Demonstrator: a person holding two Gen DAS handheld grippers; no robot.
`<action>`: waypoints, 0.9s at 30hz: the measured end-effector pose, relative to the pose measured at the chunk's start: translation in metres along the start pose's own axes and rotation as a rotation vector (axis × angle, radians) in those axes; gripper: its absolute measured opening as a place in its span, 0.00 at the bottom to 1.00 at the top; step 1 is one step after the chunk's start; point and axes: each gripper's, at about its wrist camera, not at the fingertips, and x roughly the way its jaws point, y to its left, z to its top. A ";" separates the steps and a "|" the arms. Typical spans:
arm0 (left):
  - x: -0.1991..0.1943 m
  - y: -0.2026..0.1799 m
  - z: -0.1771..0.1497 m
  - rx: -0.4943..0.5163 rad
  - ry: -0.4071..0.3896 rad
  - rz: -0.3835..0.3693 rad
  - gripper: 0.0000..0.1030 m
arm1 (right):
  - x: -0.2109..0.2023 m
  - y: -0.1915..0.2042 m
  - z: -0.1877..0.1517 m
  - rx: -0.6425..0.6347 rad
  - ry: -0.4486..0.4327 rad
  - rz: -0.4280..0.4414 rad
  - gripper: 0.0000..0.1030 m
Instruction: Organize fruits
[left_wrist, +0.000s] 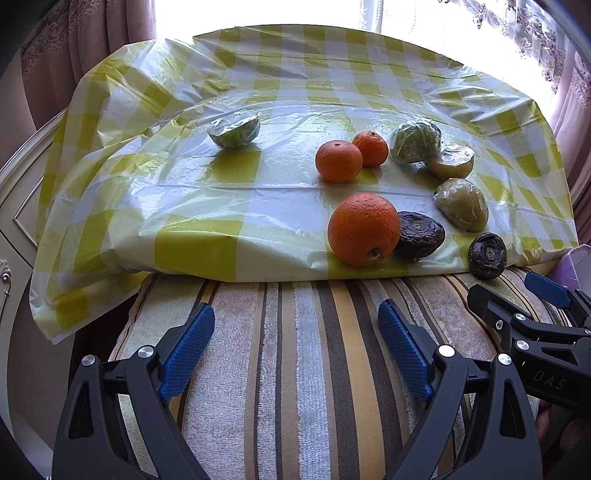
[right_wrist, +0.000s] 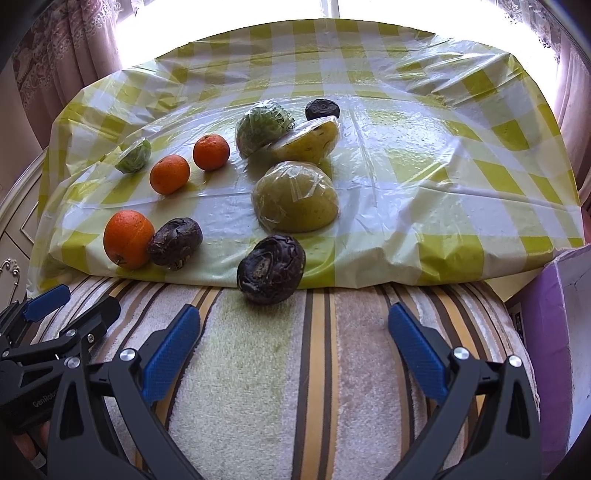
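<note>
Fruits lie on a yellow-checked plastic cloth (left_wrist: 221, 206) (right_wrist: 461, 206). A big orange (left_wrist: 364, 229) (right_wrist: 128, 238) touches a dark wrinkled fruit (left_wrist: 421, 234) (right_wrist: 175, 242). Two smaller oranges (left_wrist: 338, 161) (right_wrist: 169, 174) lie behind. Wrapped green halves (left_wrist: 234, 130) (right_wrist: 266, 127) and wrapped yellow-green halves (left_wrist: 461, 209) (right_wrist: 295, 197) lie further back. Another dark fruit (left_wrist: 487, 254) (right_wrist: 271, 269) rests at the cloth's front edge. My left gripper (left_wrist: 295, 339) and right gripper (right_wrist: 293, 332) stand open over the striped cushion, with nothing between their fingers.
A striped towel-covered cushion (left_wrist: 295, 369) (right_wrist: 295, 387) fills the foreground. A third dark fruit (right_wrist: 322, 109) lies far back. A purple box (right_wrist: 554, 332) stands at the right. A pale cabinet (left_wrist: 22, 206) is at the left, curtains and a bright window behind.
</note>
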 end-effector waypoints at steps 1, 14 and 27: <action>0.000 0.000 0.000 0.000 0.000 0.000 0.85 | 0.000 0.000 0.000 0.000 0.001 0.001 0.99; -0.001 0.000 0.000 0.002 -0.002 0.001 0.85 | 0.000 0.000 0.000 0.002 -0.003 0.003 0.99; -0.001 -0.001 -0.001 0.002 -0.003 0.001 0.85 | 0.000 0.000 0.000 0.011 -0.008 0.015 0.99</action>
